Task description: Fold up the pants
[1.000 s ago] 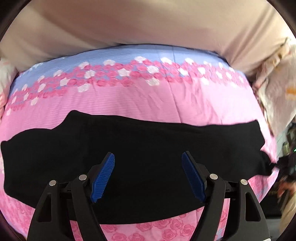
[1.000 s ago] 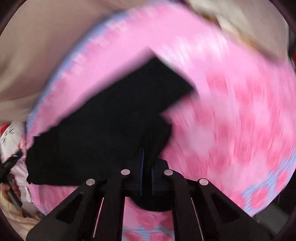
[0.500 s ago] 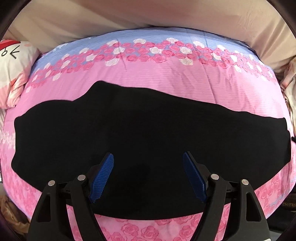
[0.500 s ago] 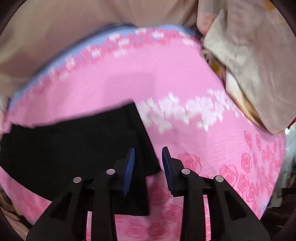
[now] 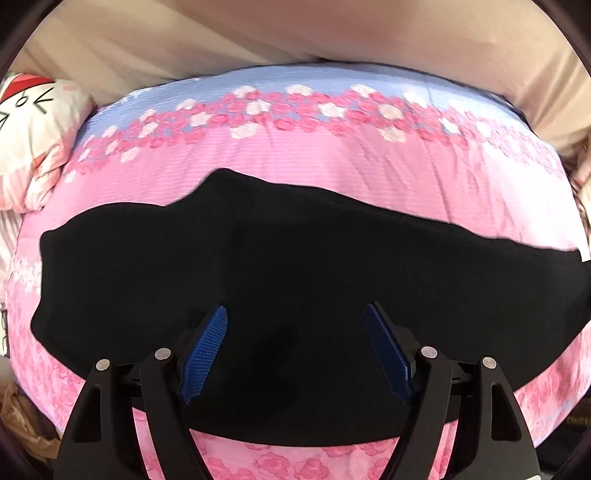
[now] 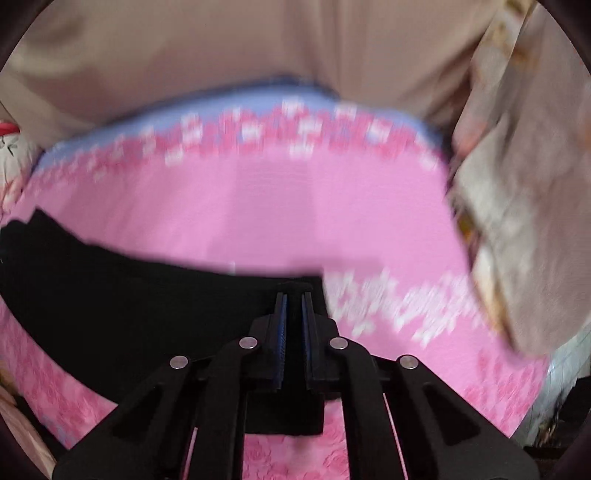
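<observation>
Black pants (image 5: 295, 258) lie flat, stretched left to right across a pink floral bedspread (image 5: 332, 162). My left gripper (image 5: 295, 347) is open and empty, hovering over the middle of the pants near their front edge. In the right wrist view my right gripper (image 6: 293, 317) is shut on the right end of the pants (image 6: 129, 295), with black cloth pinched between the blue pads. This view is blurred by motion.
A white cartoon pillow (image 5: 33, 122) lies at the bed's far left. Beige curtain or sheet (image 5: 295, 33) runs behind the bed. A pale patterned blanket (image 6: 517, 221) is piled at the bed's right side.
My right gripper opened half a second ago at the pants' right end and has now shut on it. The left gripper shifted slightly leftward, staying open.
</observation>
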